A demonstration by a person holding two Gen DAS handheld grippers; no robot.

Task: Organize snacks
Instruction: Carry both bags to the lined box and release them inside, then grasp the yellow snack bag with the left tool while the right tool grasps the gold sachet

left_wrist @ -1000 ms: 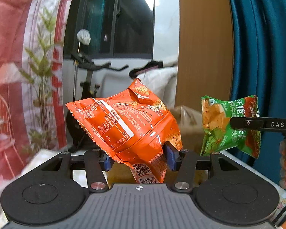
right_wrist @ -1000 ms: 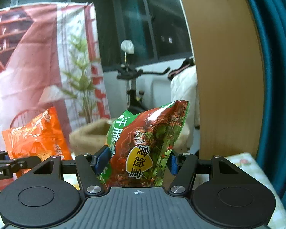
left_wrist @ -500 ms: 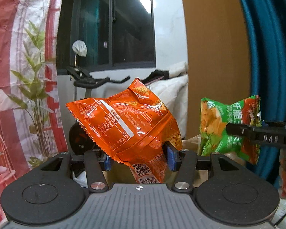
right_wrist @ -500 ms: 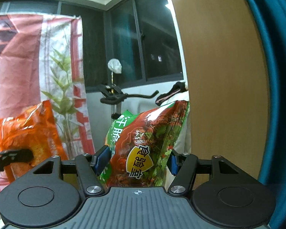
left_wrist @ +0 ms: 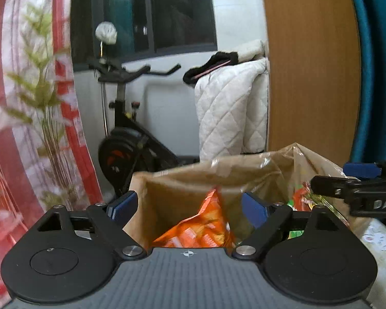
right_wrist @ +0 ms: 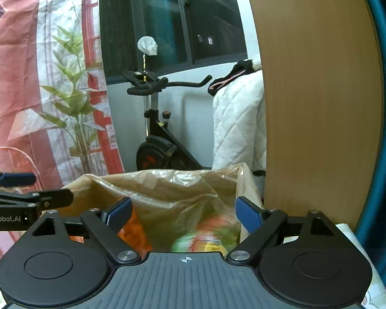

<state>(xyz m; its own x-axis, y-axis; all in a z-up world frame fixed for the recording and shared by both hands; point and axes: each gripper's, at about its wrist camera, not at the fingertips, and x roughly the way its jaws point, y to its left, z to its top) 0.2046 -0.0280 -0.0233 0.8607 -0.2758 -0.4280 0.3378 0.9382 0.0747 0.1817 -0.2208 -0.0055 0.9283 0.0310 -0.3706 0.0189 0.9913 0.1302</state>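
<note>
My left gripper (left_wrist: pixel 187 206) hung over the open brown paper bag (left_wrist: pixel 182 182), its jaws swinging apart with nothing pressed between the blue pads (left_wrist: pixel 122 203). The orange snack packet (left_wrist: pixel 200 229) lay loose inside the bag, below and between those fingers, touching neither. To its right, in the same bag, the green and red snack packet (right_wrist: pixel 205 239) showed as a blurred patch against the bag's crinkled inner wall. My right gripper (right_wrist: pixel 184 212) stood over that side, its jaws also spreading, the pads clear of the packet beneath them. From the left wrist view the right gripper's fingers (left_wrist: pixel 347 180) reached in at the far right, just beside the bag's rim. Behind the bag stood an exercise bike (right_wrist: pixel 162 134), a white quilted cover (left_wrist: pixel 231 113) and a wooden panel (right_wrist: pixel 316 90).
</note>
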